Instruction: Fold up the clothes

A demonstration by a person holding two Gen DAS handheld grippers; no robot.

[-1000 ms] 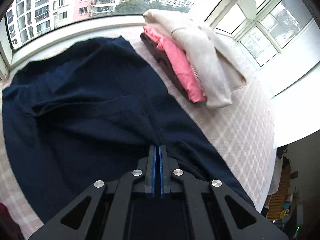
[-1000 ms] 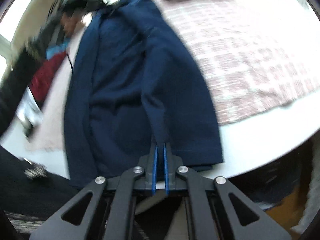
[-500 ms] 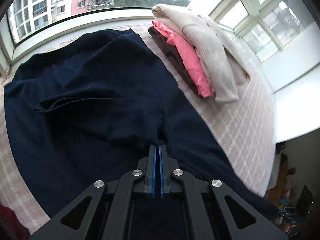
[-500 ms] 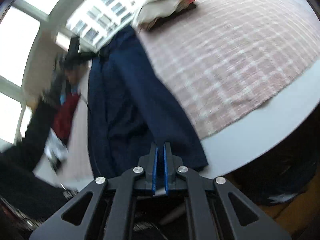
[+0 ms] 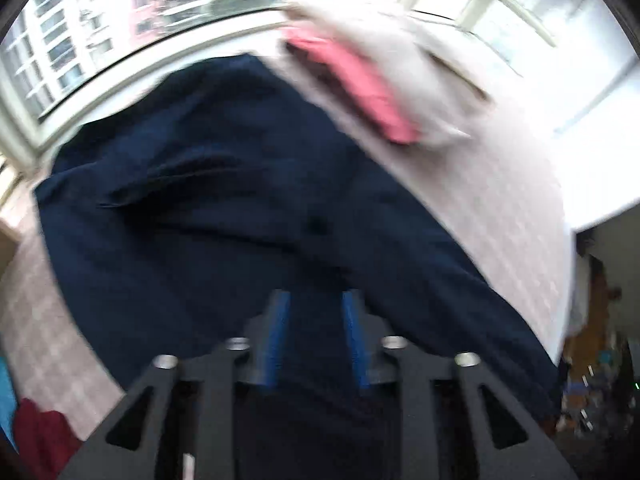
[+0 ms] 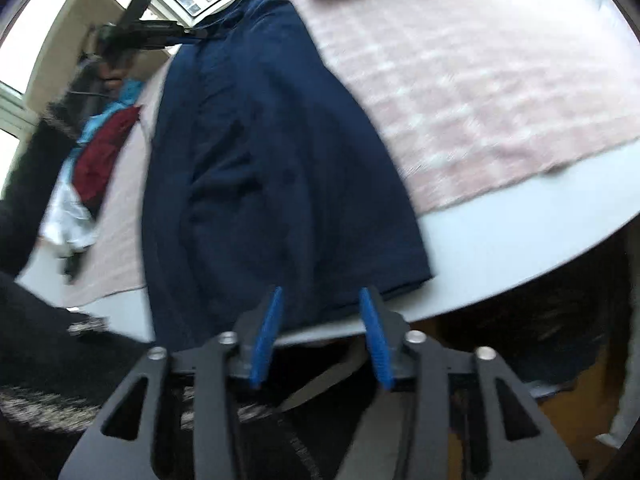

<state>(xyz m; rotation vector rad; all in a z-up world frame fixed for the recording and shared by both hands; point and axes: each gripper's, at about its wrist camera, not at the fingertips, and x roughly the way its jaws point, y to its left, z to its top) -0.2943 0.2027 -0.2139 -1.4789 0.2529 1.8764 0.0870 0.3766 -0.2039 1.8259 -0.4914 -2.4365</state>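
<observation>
Both grippers, left gripper (image 5: 314, 312) and right gripper (image 6: 320, 308), formerly pinching cloth, now opening (jaws parted, nothing gripped); navy garment (image 6: 272, 152) lies lengthwise, running away from right gripper across bench (image 6: 520, 240).

This is a home, a room in a high-rise flat: curved bay windows (image 5: 516, 12) look out on pink and white apartment blocks (image 5: 120, 12). A white counter (image 6: 500, 240) under a pink checked cloth (image 6: 480, 80) carries a navy garment (image 6: 260, 160) and a stack of folded pink and cream clothes (image 5: 380, 80), with more laundry heaped nearby (image 6: 100, 148).

Bare checked cloth (image 6: 460, 80) beside navy garment (image 6: 272, 152)
</observation>
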